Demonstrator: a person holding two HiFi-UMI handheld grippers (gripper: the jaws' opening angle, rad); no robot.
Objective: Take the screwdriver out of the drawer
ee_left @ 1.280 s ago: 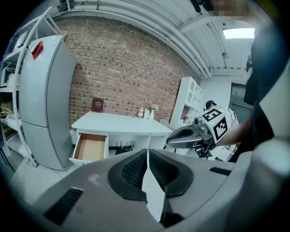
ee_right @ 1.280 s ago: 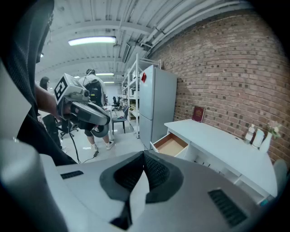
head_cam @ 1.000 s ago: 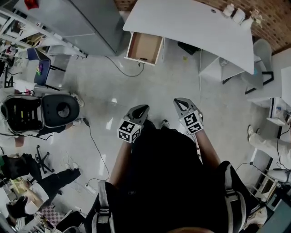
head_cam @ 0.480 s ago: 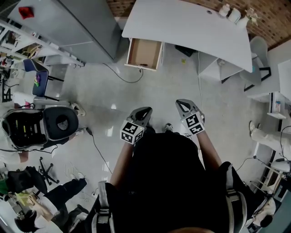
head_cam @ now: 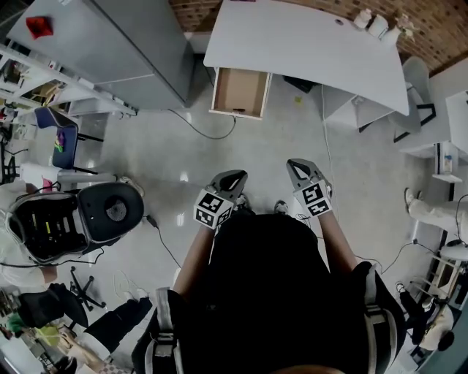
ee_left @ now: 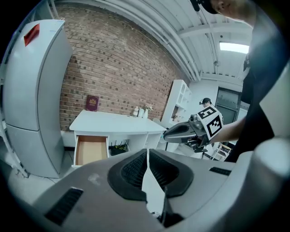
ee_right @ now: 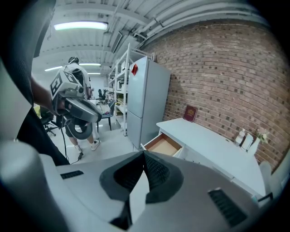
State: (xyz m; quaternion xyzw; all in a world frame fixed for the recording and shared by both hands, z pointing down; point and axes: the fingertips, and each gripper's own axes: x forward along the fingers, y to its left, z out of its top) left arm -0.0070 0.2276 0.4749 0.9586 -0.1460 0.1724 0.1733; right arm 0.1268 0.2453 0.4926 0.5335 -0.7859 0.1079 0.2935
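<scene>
An open wooden drawer [head_cam: 239, 91] juts out from under the white desk [head_cam: 307, 44], far ahead of both grippers. Its inside looks light brown, and I cannot make out a screwdriver at this distance. My left gripper [head_cam: 228, 179] and right gripper [head_cam: 298, 169] are held side by side over the floor, both shut with nothing between the jaws. The drawer [ee_left: 90, 149] lies beyond the shut left gripper [ee_left: 147, 156] in the left gripper view. In the right gripper view the drawer [ee_right: 164, 145] lies just past the shut right gripper [ee_right: 144, 158].
A tall grey fridge [head_cam: 110, 44] stands left of the desk, with a cable [head_cam: 197, 128] on the floor before it. A black office chair [head_cam: 80, 219] is at left. White shelving [head_cam: 358, 109] is at right. Bottles [head_cam: 376, 22] and a red book [ee_left: 92, 103] rest on the desk.
The desk and drawer have drifted a little lower and nearer in the head view. Both grippers have stayed shut and side by side.
</scene>
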